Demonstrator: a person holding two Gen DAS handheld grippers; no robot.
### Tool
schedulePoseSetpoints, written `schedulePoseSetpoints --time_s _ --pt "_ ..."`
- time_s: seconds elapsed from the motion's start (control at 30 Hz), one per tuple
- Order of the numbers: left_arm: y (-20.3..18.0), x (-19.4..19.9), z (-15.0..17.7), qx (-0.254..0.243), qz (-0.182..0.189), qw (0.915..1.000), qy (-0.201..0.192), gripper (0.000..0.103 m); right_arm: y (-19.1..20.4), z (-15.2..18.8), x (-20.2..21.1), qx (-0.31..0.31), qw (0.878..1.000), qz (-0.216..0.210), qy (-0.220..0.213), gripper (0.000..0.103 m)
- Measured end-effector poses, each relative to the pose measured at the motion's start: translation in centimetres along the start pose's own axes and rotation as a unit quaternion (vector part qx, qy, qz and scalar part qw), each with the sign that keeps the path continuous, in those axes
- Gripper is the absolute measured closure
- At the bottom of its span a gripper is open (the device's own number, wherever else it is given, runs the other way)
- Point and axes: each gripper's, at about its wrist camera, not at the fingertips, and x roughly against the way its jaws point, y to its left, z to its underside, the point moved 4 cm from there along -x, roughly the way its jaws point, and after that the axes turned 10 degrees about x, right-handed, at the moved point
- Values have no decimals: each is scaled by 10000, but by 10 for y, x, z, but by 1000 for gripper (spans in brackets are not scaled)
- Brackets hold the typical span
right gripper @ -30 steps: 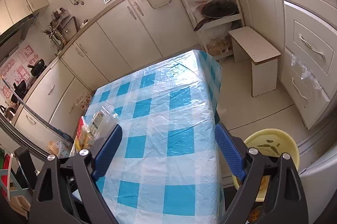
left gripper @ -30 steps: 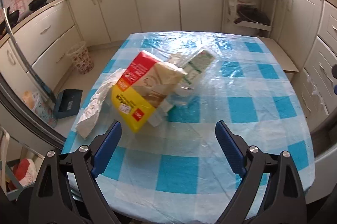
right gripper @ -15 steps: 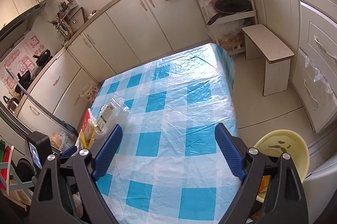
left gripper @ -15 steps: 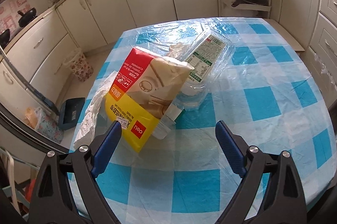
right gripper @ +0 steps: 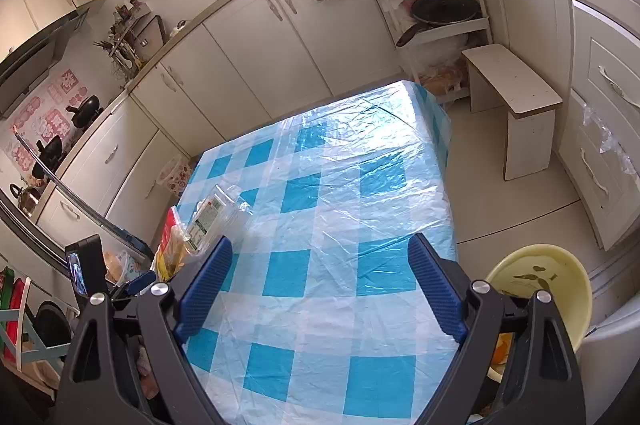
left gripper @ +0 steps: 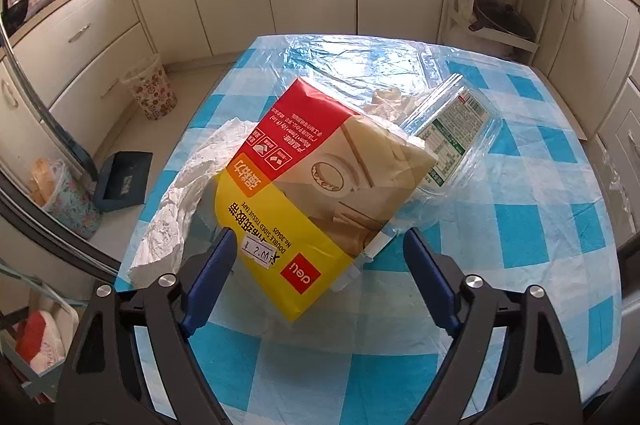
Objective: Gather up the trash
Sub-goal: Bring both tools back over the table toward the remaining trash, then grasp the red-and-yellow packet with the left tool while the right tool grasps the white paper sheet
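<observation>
A yellow-and-red tape package (left gripper: 320, 177) lies on the blue checked table (left gripper: 520, 225), propped on a clear plastic container with a green label (left gripper: 452, 129). Crumpled white paper (left gripper: 180, 201) sits to its left. My left gripper (left gripper: 319, 236) hovers at the package's near end with its jaws closing. The package's yellow corner is between the blue pads (left gripper: 216, 265), which do not visibly press on it. My right gripper (right gripper: 320, 244) stands open over bare tablecloth with nothing between its fingers. In its view the package (right gripper: 170, 245) and the container (right gripper: 212, 213) lie far left.
A yellow basin (right gripper: 540, 297) stands on the floor right of the table. A floral wastebasket (left gripper: 150, 93) and a blue dustpan (left gripper: 124, 181) are on the floor to the left. A small stool (right gripper: 516, 93) and cabinets ring the room.
My left gripper has come forward and down onto the package, which now reaches between its pads, and its jaws have narrowed a little. The right gripper has hardly moved.
</observation>
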Motion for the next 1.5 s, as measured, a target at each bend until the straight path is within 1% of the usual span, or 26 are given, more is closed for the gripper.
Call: schedulePoseSetpoints --time_s 0.07,0.1,0.13,0.17,0.2,0.27,0.3,0.33,0.37,0.43,0.6,0.87,0.93,1.03,1.17,1.3,1.43,1.5 --pt "4 -3 0 100 64 9999 91 39 0 0 0 1 10000 -1 2 17" --pt "6 -4 1 144 137 9997 123 41 0 1 -1 -2 10000 -2 8 17" --pt "7 -4 0 190 213 9995 137 48 1 1 -2 0 10000 -6 15 17" --pt "7 -3 0 210 259 9993 143 58 2 1 -2 6 10000 -11 22 17" --pt "6 -2 0 193 275 9993 142 61 2 1 -3 18 10000 -15 29 17" --pt "6 3 0 171 292 9994 74 75 4 1 -4 49 10000 -28 41 17" --pt "7 5 -1 169 302 9994 51 79 5 1 -5 65 10000 -35 49 17" --pt "8 6 -1 189 344 9992 55 88 6 1 -6 75 9999 -43 55 17" --pt "9 7 -2 234 374 9990 59 94 7 1 -7 83 9999 -52 62 17" --pt "14 10 -3 334 434 9985 65 99 8 1 -8 99 9999 -65 75 17" --pt "23 27 -6 526 667 9964 3 101 16 0 -11 155 9998 -110 104 17" --pt "46 90 -18 615 1238 9896 -398 101 35 0 -26 346 9989 -196 246 17" --pt "56 97 -18 686 1349 9876 -413 101 41 2 -32 419 9984 -196 324 17" --pt "76 104 -20 918 1520 9832 -421 101 50 5 -40 524 9975 -179 430 17" --pt "96 112 -23 1135 1635 9784 -557 101 65 11 -51 709 9958 -169 563 17" --pt "117 118 -26 1329 1676 9744 -692 101 89 19 -63 1023 9916 -250 746 17" --pt "140 121 -27 1586 1745 9688 -759 101 130 28 -71 1485 9839 -577 811 17" --pt "150 124 -28 1657 1784 9664 -827 101 155 33 -74 1813 9773 -748 799 17"
